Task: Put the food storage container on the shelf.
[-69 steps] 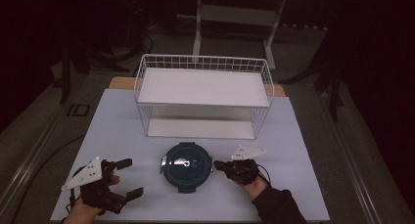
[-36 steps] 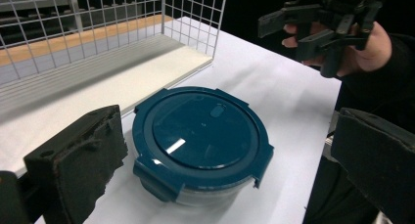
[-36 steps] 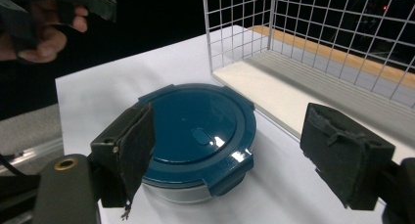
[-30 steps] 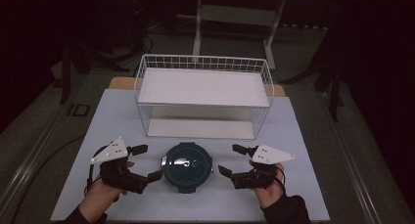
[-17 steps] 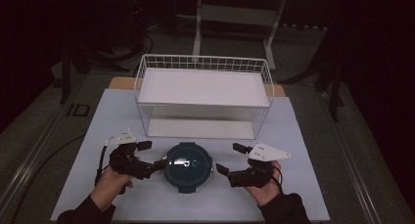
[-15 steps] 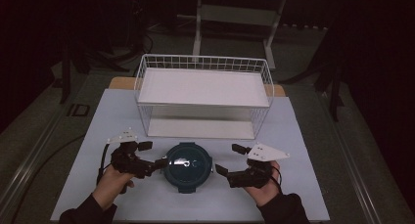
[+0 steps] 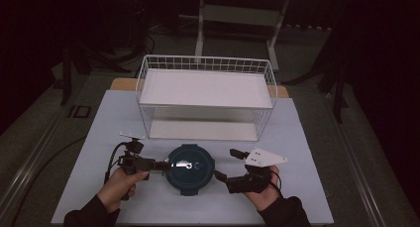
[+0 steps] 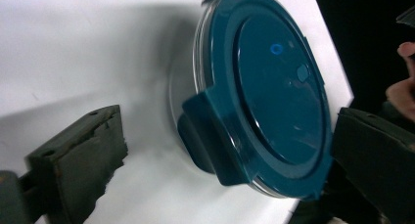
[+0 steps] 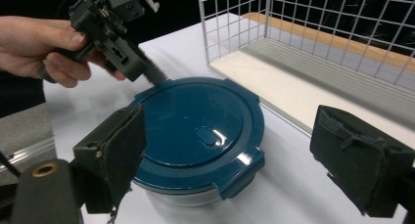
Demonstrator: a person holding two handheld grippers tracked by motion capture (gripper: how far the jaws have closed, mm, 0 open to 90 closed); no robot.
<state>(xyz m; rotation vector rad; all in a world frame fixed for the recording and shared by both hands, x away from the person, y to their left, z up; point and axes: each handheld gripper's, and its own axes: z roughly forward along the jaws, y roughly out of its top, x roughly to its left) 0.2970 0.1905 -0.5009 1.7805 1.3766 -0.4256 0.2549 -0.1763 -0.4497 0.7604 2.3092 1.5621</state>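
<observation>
Left side: the left claw (image 7: 161, 164) has come in from the near-left of the counter (image 7: 99, 138) since the earlier frames and now sits at the left rim of the round container (image 7: 190, 168). Its jaws have just been closing a little but stand spread; in the left gripper view the container's side latch (image 8: 210, 136) lies between them, with neither pad pressing on it. The person's left hand (image 7: 118, 185) grips the tool body.

Centre: the container with its dark teal lid (image 9: 195, 128) rests on the counter in front of the wire basket (image 7: 205, 100), in the same spot as in the earlier frames. The lid carries a small blue ring mark (image 8: 276, 49) and a raised oval tab (image 9: 208, 135); no lettering can be read.

Right side: the right claw (image 7: 228, 165) sits just beside the container's right rim, much as in the preceding frame, jaws spread, pads apart from the lid. Its grey plate (image 7: 265, 157) points right.

Clearance: bare counter lies left of the left hand and right of the right hand; the basket's front stands near behind the container; the near counter edge runs just under both hands.
</observation>
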